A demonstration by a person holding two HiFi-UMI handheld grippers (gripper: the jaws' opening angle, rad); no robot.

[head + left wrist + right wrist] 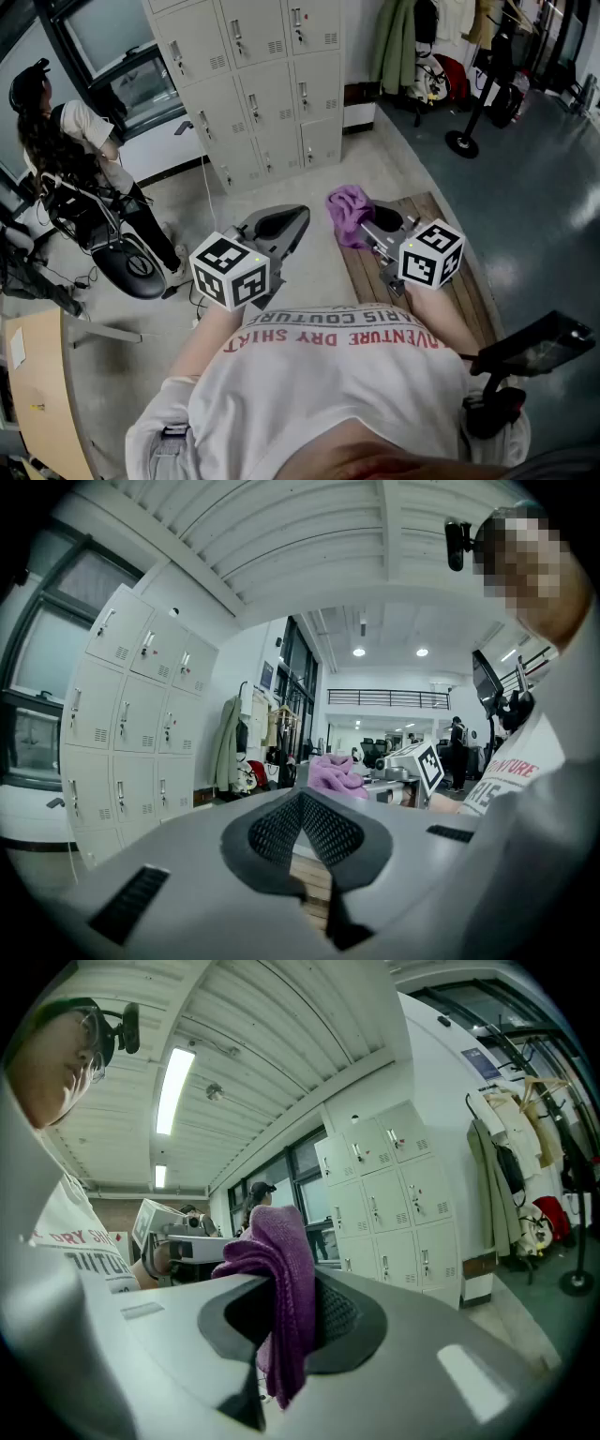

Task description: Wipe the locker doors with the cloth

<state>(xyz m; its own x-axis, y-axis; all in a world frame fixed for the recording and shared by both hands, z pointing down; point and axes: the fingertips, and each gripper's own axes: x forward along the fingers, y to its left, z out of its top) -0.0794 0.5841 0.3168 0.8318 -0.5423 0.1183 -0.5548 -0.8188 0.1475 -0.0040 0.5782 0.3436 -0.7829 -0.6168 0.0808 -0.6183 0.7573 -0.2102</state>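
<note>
Right hand-held gripper (278, 1340): jaws clamped on a purple knitted cloth (283, 1265). The cloth is pinched at the middle, with a bunch standing above the pads and a tail hanging below. In the head view the cloth (348, 214) sits over the near end of the slatted wooden bench (469, 292), well apart from the pale grey metal locker bank (255, 86). No door contact yet.

Left hand-held gripper (302, 803): pads meet at the tip and nothing is between them. It is empty and held level beside the right one.

Judged step: carry the cloth to the lockers and start the first pass.

Doing it well:
- Walk in square to the doors. The lockers are across open floor (309, 178), so an arm stretch probably won't reach.
- Lead with the bunched top of the cloth, not the jaw tips. Bare plastic on painted steel would likely scrape and clean nothing.
- Hold the clamp firm. The grip is narrow and drag across the door could pull the cloth out.
- Work top row down, one door at a time, with overlapping strokes.
- Go around the small door handles (253, 105) and louvre vents (275, 47). Loose knit looks prone to snagging there.
- The left gripper could brace a door if one rattles. Otherwise hold it clear.
</note>
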